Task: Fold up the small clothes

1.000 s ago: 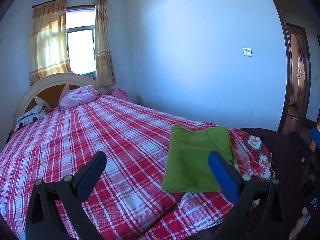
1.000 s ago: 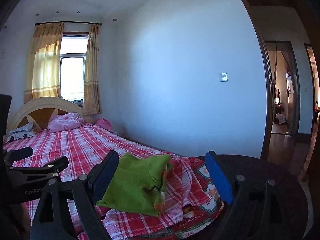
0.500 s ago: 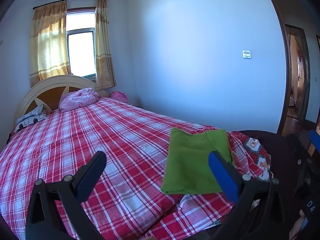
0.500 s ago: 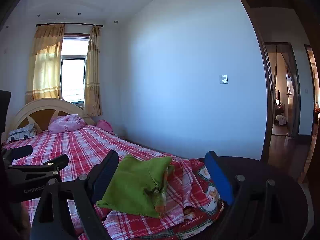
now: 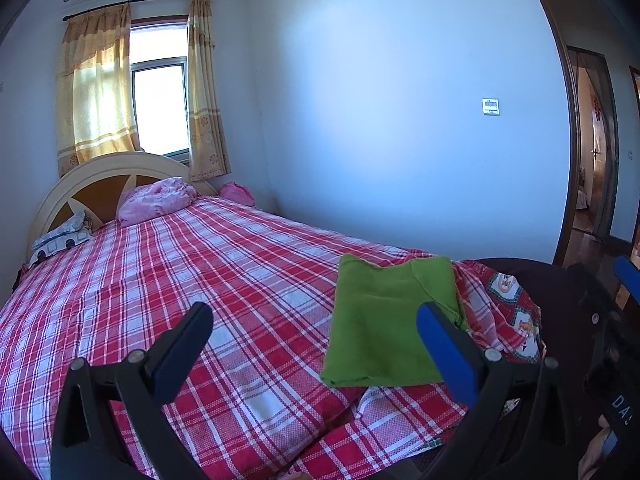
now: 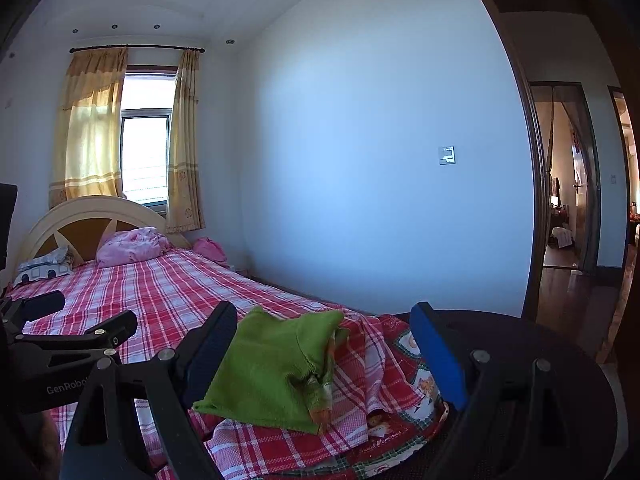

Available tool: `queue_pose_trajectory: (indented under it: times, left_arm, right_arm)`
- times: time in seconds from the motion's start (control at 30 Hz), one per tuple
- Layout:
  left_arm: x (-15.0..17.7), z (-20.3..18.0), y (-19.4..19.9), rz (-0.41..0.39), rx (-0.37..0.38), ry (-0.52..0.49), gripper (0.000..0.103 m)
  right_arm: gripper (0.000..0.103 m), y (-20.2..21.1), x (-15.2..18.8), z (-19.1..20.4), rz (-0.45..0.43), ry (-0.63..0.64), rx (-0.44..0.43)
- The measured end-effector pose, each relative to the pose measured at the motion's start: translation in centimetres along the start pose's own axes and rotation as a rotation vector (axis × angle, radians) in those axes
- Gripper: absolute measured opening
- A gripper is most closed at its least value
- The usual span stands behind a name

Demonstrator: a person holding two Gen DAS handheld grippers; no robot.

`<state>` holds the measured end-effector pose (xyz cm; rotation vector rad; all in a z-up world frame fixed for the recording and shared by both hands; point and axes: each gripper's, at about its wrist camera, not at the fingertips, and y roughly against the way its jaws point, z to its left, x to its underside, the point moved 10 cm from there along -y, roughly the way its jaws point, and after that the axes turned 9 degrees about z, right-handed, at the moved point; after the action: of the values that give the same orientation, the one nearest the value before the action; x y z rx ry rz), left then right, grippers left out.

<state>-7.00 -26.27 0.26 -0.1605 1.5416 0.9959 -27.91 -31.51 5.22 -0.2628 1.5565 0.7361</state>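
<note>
the folded green garment (image 6: 276, 368) hid part of the plaid sheet (image 5: 168, 280), while left gripper (image 5: 316, 330) and right gripper (image 6: 324, 330) gaped empty.

"GenRobo" on left gripper (image 6: 40, 322), "DA" partly visible

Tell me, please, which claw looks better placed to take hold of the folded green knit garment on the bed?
Probably the right claw: the folded green knit garment lies framed between its open fingers. The left claw, also open, faces bare red plaid bedsheet, the garment off to its right.
</note>
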Motion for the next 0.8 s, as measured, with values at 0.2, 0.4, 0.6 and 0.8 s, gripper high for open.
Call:
queue_pose_trajectory:
  times: [0.2, 0.4, 0.6, 0.8]
  left_arm:
    - [-0.04, -0.19, -0.12, 0.001, -0.002, -0.006, 0.103]
    - [-0.12, -0.13, -0.2, 0.001, -0.003, 0.0, 0.103]
    - [-0.16, -0.07, -0.14, -0.003, -0.012, 0.005, 0.103]
    - [-0.28, -0.01, -0.17, -0.01, -0.03, 0.004, 0.103]
  right_arm:
    - [0.089, -0.04, -0.01, 0.05, 0.002, 0.006, -0.002]
    - [0.089, -0.2, 0.02, 0.04, 0.005, 0.007, -0.003]
    - [0.089, -0.22, 0.02, 0.01, 0.004, 0.007, -0.003]
    - [0.089, -0.38, 0.07, -0.1, 0.008, 0.008, -0.001]
